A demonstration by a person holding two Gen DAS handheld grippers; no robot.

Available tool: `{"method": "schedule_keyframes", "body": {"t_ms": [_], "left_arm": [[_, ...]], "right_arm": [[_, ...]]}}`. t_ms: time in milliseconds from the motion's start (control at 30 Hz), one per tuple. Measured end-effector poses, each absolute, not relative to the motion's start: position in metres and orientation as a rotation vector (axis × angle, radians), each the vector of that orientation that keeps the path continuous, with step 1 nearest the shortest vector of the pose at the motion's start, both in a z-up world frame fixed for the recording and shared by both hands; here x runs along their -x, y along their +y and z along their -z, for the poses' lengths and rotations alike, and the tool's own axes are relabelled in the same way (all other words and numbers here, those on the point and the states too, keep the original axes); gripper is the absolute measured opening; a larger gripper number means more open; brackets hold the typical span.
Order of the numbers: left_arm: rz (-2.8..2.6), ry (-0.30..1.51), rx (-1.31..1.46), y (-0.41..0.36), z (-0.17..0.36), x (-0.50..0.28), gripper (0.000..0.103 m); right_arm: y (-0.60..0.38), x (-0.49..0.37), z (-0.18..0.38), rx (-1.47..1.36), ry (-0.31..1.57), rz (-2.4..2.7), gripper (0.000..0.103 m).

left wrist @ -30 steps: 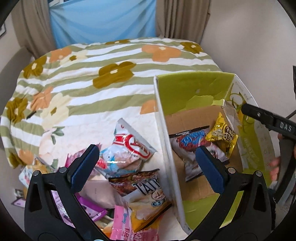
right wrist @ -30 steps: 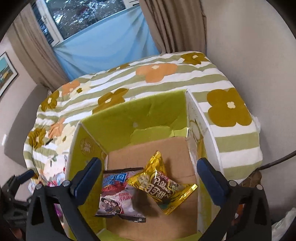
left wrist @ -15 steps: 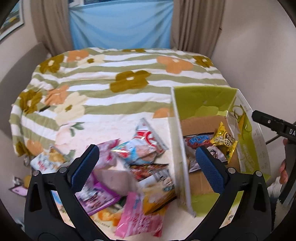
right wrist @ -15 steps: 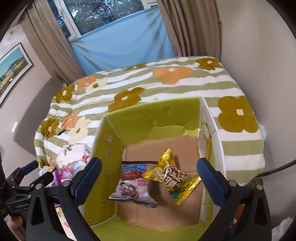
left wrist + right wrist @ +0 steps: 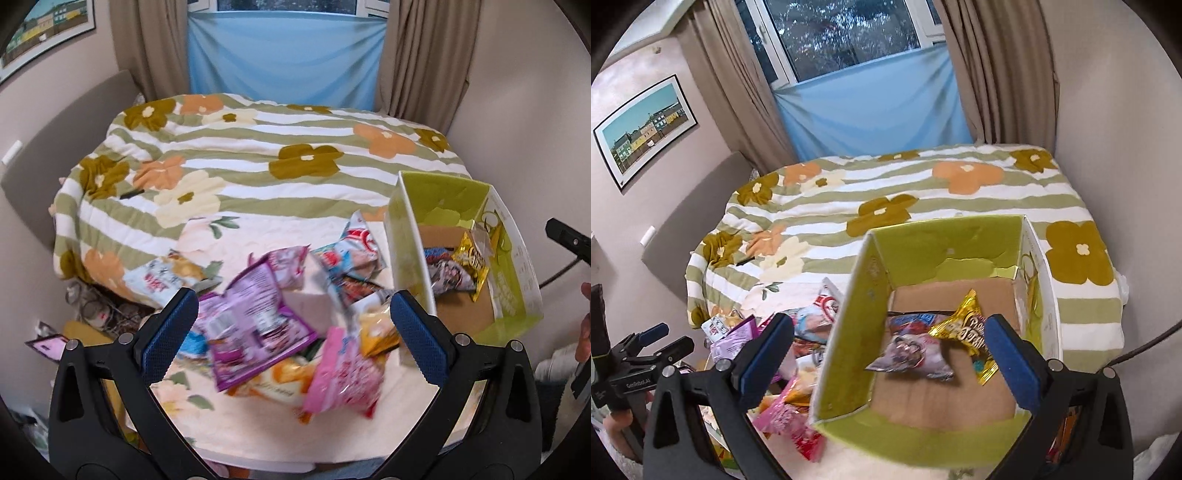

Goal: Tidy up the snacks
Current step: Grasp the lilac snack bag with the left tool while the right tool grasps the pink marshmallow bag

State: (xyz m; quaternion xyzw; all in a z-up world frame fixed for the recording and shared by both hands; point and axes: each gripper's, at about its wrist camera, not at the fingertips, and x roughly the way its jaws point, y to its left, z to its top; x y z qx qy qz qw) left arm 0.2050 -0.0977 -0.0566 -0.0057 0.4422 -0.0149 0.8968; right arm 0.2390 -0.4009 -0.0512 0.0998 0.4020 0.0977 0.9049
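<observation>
A heap of snack packets lies on a bed spread with a striped, flowered quilt, just left of an open cardboard box with green walls. The left gripper hangs above the heap with its blue-padded fingers spread wide, holding nothing. Uppermost in the pile, a purple packet lies back side up, its long axis running from the near left toward the far right, top edge aimed at the box. A pink packet lies near the bed's front edge with its long axis pointing away from the camera, and a red-and-white packet rests at the heap's far side, close against the box wall.

The right gripper is poised over the box, its fingers likewise spread and empty. Two packets sit on the brown cardboard floor. A gold packet lies tilted, its long axis running from the far middle toward the near right corner. Touching its left side, a blue-and-grey packet lies with its long axis across the box floor, one end near the left wall. The other gripper shows at the lower left of the right wrist view, beside the heap.
</observation>
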Motion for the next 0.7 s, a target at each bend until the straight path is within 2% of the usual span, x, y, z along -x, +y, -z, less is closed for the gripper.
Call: {"method": "schedule_keyframes", "body": {"t_ms": [367,700], "left_arm": [[0.198,0.929,-0.035,-0.030,0.073,-0.185,0.103],[0.409,0.993,-0.029,0.014,0.107,-0.222,0.103]], "right_arm": [[-0.325,-0.175,0.047,-0.242,0.791,-0.093,0.103],[-0.260,-0.143,0.079,-0.338,0.827,-0.005,0.103]]}}
